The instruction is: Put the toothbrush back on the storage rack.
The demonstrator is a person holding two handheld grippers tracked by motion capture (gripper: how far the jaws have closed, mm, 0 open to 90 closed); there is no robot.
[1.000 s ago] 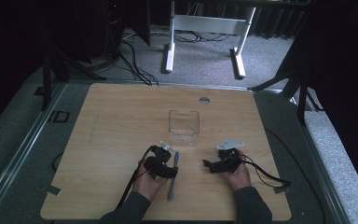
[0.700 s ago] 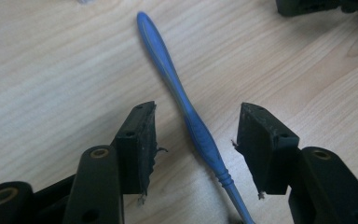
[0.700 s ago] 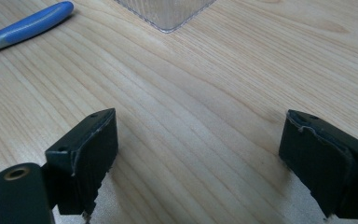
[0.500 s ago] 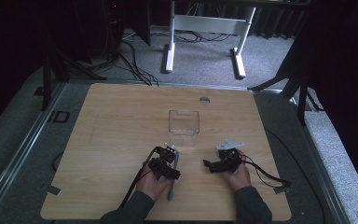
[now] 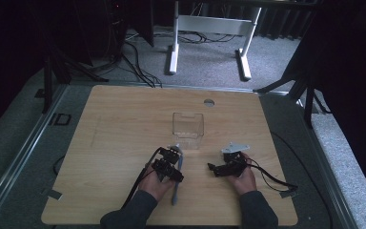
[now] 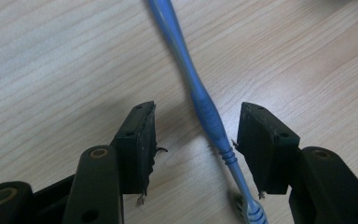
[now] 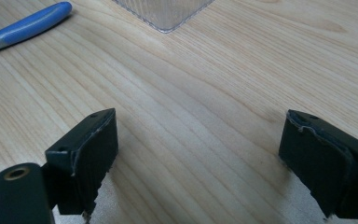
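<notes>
One toothbrush (image 6: pixel 205 102), blue, lies flat on the wooden table (image 5: pixel 124 119). Left gripper (image 6: pixel 196 140) hangs over it: handle runs between the two black fingers (image 6: pixel 137 140), nearer the right-hand one, touching neither as far as can be seen. Jaws apart, and they have just been opening a little.

Right gripper (image 7: pixel 198 154): two fingers (image 7: pixel 91 149) wide apart, bare wood between them. Ahead of its fingers, one clear plastic box (image 7: pixel 163 11); toothbrush tip off to their left. In the high view, box stands just beyond both grippers, between them. Two hands, two grippers.
</notes>
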